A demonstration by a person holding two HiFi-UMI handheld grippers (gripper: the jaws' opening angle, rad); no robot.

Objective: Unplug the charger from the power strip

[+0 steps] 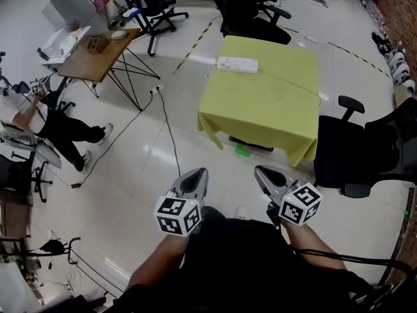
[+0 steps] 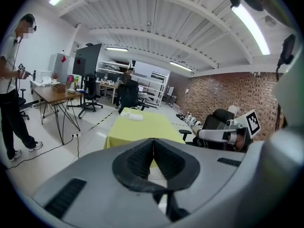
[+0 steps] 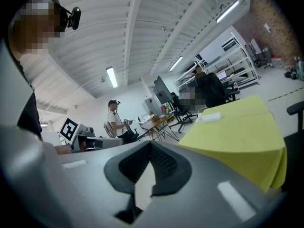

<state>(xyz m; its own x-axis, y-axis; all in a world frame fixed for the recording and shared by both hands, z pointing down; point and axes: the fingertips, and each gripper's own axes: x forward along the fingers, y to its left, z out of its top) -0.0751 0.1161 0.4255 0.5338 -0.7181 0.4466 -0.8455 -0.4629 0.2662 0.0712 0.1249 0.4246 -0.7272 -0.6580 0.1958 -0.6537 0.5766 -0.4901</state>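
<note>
Yellow-green cloth (image 1: 267, 103), white power strip (image 1: 238, 64), black chairs (image 1: 355, 155).

Brightness: bright and even indoors in all three views.
Source: long ceiling lamps (image 2: 251, 25), burnt out to white in both gripper views.
Glare: pale patches of sheen on the glossy floor (image 1: 130, 175).
Shadows: soft and short, under the yellow surface (image 1: 267, 96).
Distortion: both gripper views bulge like a fisheye, with black corners and bent ceiling ribs.
Focus: left gripper (image 2: 153, 144) and right gripper (image 3: 151, 145) look soft close to the lens; the room behind is sharper.
</note>
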